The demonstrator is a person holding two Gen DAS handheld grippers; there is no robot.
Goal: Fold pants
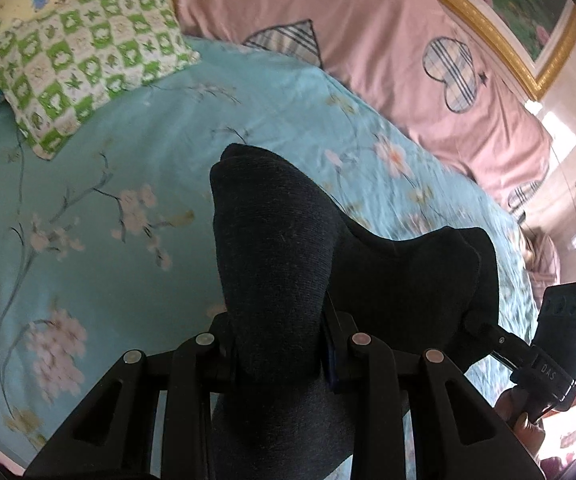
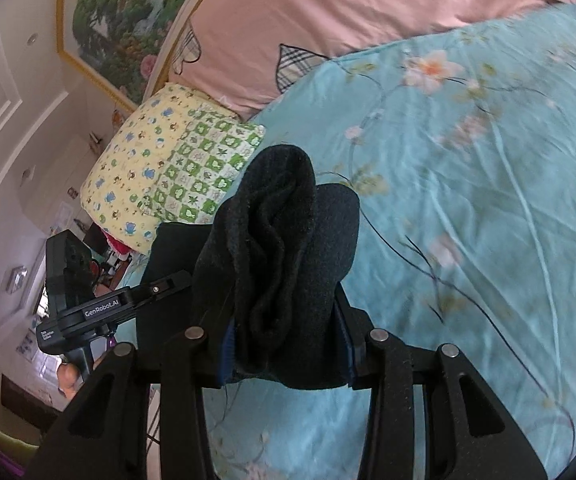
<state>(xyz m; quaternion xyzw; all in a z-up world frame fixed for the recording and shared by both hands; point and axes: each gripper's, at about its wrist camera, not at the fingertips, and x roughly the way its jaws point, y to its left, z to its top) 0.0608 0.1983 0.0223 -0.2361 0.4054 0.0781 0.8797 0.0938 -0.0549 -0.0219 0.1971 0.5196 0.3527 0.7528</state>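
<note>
Evidently the pants were being carried off the bed by two grips at once, so that the cloth could be stretched and laid over in a fold. On the left, the left hand-held gripper was clamped on a thick bunch of the dark knit fabric, which rose ahead of its jaws and drooped below them; the cloth was pinched in bulk, presumably so that both layers would travel together. Beyond this gripper and to its left, a green checked pillow was seen well apart from the garment, and a pink quilt was spread farther off.

To the right, the right hand-held gripper was likewise closed on a rolled wad of the same pants, held clear above the blue floral sheet. The span of fabric between the two grips was kept short, so the edges were judged to be under control. The bed ahead of both grippers was left bare, probably as the landing place for the fold.
</note>
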